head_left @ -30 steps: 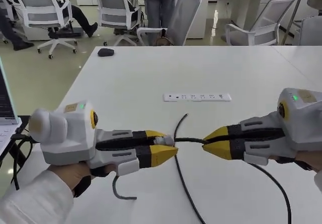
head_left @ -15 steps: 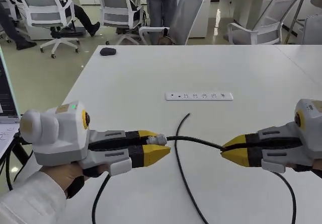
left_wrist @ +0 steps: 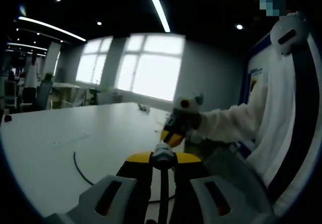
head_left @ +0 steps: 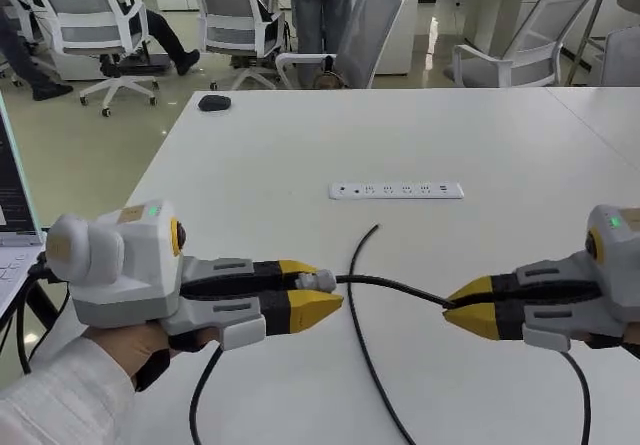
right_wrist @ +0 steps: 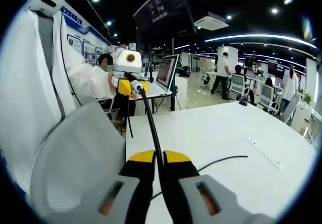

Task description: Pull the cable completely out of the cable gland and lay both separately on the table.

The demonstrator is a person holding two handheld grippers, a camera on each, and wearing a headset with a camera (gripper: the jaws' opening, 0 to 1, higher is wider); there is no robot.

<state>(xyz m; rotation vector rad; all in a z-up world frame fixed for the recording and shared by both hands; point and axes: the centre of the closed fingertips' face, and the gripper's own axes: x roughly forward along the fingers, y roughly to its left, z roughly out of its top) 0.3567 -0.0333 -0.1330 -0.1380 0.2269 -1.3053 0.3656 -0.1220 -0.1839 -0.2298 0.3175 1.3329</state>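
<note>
A: Cable gland (head_left: 318, 281): in the air above the counter (head_left: 480, 135), at the tip of the left gripper (head_left: 328, 287), jaws clenched on it. Cable (head_left: 395, 287) leaves its mouth and runs right into the right gripper (head_left: 449, 305), jaws clamped on the cable.

B: Change over the last second?

A: Grippers stand farther apart. The bare span between gland and right jaws is longer. In the last half second, little further gain.

B: Meaning?

A: Judgement: the cable is sliding through and the pull works, but it is not finished. In the left gripper view the cable runs back between the jaws, and a tail (head_left: 200, 395) hangs below that gripper, so it reads as threaded.

B: Room?

A: Left gripper sits near the counter's left edge, laptop (head_left: 10, 205) just beyond. Right and far side are open: power strip (head_left: 396, 191) well apart, mouse (head_left: 211, 103) farther off. A loose black strand (head_left: 362, 345) lies on the counter under the span and may tangle at lay-down.
</note>
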